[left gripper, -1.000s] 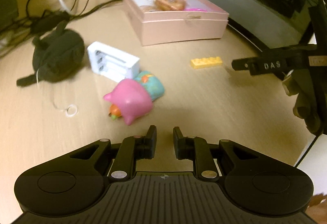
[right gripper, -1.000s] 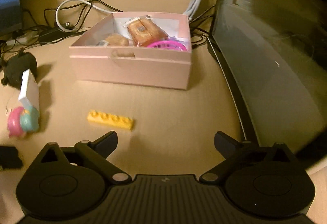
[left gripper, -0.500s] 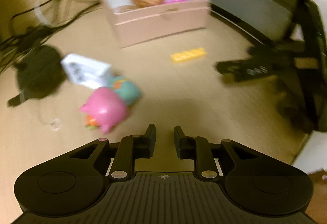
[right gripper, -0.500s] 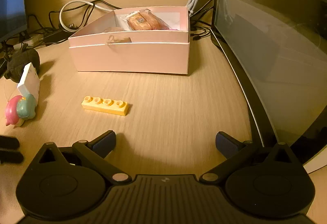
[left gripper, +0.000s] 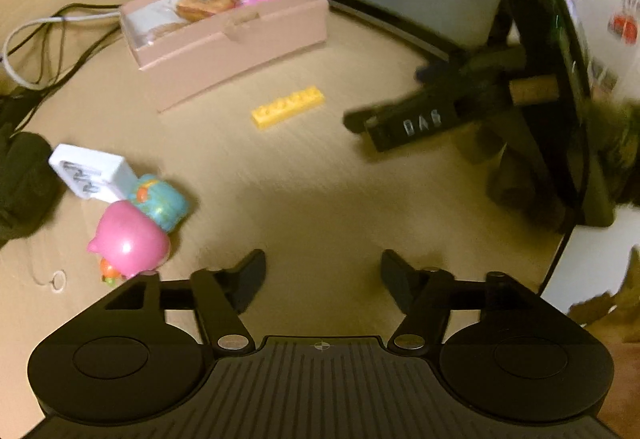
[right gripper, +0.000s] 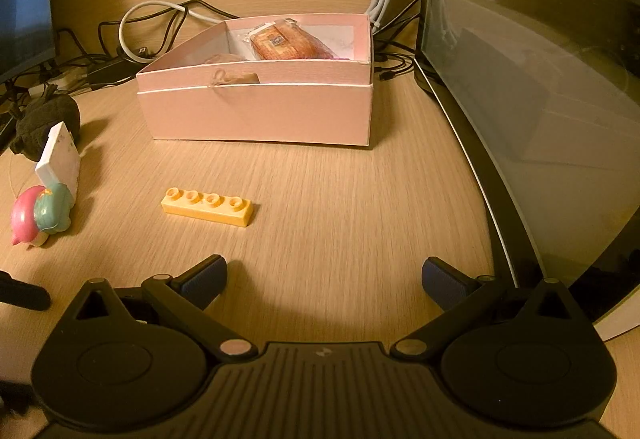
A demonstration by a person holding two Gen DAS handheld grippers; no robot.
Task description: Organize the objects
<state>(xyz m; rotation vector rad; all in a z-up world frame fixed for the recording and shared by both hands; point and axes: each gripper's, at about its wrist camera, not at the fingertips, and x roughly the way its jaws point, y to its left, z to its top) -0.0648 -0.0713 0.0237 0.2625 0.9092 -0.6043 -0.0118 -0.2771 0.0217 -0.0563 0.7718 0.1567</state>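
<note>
Lying brick: the yellow four-stud building brick lies flat on the wooden desk, studs up, out in the open middle, in front of the pink box and apart from it.
Brick axis: in the right wrist view its long axis runs nearly across the picture, the right end a little nearer the camera; in the left wrist view it runs on a slant, right end farther off.
Pink box: the open pink cardboard box sits toward the desk's back edge, near the cables; a wrapped pastry lies inside.
Left side of desk: a pink and teal toy figure lies touching a white charger block, with a dark plush toy behind them.
Right edge: a curved monitor stands along it.
Left gripper: pitched down at the bare desk, jaws just opened to a middling gap, nothing between them; the figure lies just beside its left finger.
Right gripper: pitched down, jaws spread wide and empty, the brick beyond its left fingertip; seen blurred from the left wrist view, close to the monitor's foot.
</note>
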